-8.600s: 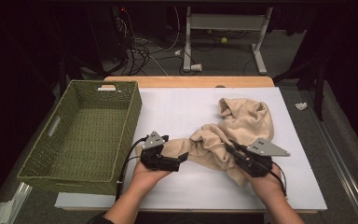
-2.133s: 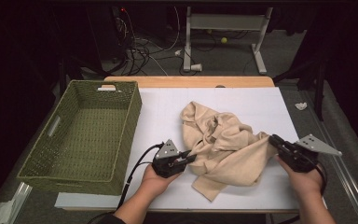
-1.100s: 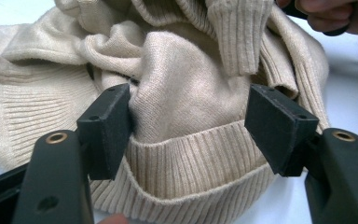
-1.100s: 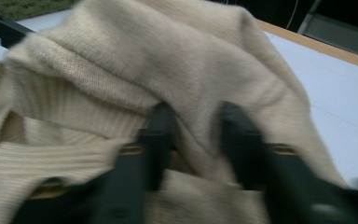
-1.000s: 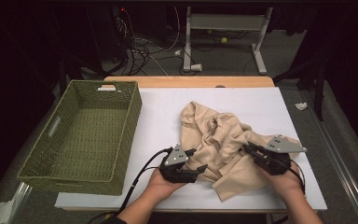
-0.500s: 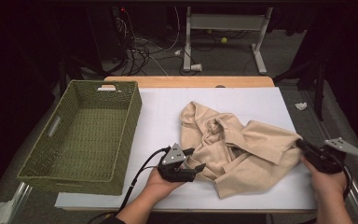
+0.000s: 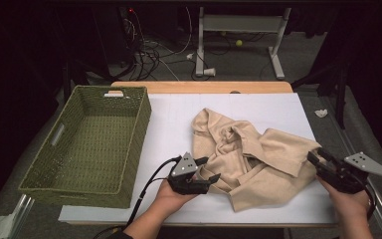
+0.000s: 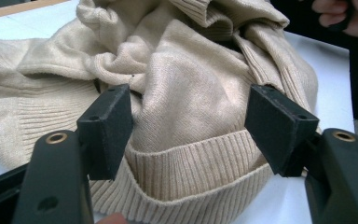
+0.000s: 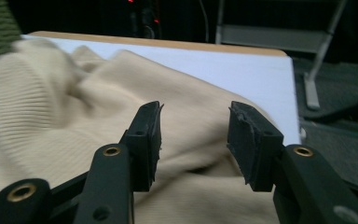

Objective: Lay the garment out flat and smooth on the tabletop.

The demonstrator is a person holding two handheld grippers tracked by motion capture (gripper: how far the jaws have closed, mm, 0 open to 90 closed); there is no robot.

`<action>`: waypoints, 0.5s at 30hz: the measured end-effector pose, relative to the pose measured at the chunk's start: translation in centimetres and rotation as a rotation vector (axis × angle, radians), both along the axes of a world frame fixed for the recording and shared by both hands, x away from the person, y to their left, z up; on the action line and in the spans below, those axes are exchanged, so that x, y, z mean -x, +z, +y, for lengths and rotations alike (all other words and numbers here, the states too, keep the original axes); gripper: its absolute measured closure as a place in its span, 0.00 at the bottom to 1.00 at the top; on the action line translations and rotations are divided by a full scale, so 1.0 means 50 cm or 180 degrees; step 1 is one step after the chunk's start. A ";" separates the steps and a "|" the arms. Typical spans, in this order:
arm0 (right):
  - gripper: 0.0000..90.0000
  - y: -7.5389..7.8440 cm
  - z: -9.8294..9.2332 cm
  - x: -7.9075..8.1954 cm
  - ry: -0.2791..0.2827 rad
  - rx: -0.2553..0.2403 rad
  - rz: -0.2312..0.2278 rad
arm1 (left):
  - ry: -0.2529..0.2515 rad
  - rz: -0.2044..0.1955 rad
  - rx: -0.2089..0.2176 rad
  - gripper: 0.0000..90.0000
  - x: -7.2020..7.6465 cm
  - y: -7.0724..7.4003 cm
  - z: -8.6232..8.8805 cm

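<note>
Soft ribbed-knit sweater (image 7: 251, 159) (matt); woven basket (image 7: 89, 144)

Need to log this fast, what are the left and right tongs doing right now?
Left tongs: open, around the sweater hem, not pinching.
Right tongs: just opened, nothing between them.

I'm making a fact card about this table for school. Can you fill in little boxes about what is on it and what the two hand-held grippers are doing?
main thing: beige sweater, crumpled on the white table top
container: green woven basket, left of the sweater, nothing in it
left hand-held gripper: at the sweater's left edge, jaws apart with the ribbed hem between them, pads not pressing it
right hand-held gripper: at the sweater's right edge, jaws have just been opening, nothing gripped
sweater in basket: not yet
</note>
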State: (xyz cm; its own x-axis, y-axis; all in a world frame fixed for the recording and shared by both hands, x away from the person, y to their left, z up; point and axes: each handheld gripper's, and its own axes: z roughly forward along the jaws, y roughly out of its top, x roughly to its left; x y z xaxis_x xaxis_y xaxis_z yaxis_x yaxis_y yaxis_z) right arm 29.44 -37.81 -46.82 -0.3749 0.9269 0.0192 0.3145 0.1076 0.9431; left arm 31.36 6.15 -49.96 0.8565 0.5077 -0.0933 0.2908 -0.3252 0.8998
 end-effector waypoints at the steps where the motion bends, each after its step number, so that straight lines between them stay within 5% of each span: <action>1: 0.62 0.003 0.008 0.005 0.0071 0.0006 -0.0016 | 0.0027 0.0002 0.0005 0.34 -0.001 0.001 0.002; 6: 0.52 -0.009 0.060 0.025 0.0558 0.0090 0.0149 | 0.0173 0.0144 -0.0031 0.34 -0.021 -0.003 0.000; 8: 0.49 -0.016 0.070 0.028 0.0619 0.0125 0.0199 | 0.0133 0.0282 -0.0243 0.34 -0.032 -0.012 -0.021; 10: 0.42 -0.029 0.091 0.027 0.0718 0.0298 0.0328 | 0.0080 0.0502 -0.0393 0.51 -0.036 -0.025 -0.034; 12: 0.40 -0.042 0.104 0.020 0.0733 0.0477 0.0463 | -0.0010 0.0543 -0.0446 0.74 -0.029 -0.028 -0.037; 15: 0.53 -0.061 0.105 0.007 0.0671 0.0610 0.0622 | -0.0235 0.0566 -0.0391 0.84 -0.008 -0.020 -0.044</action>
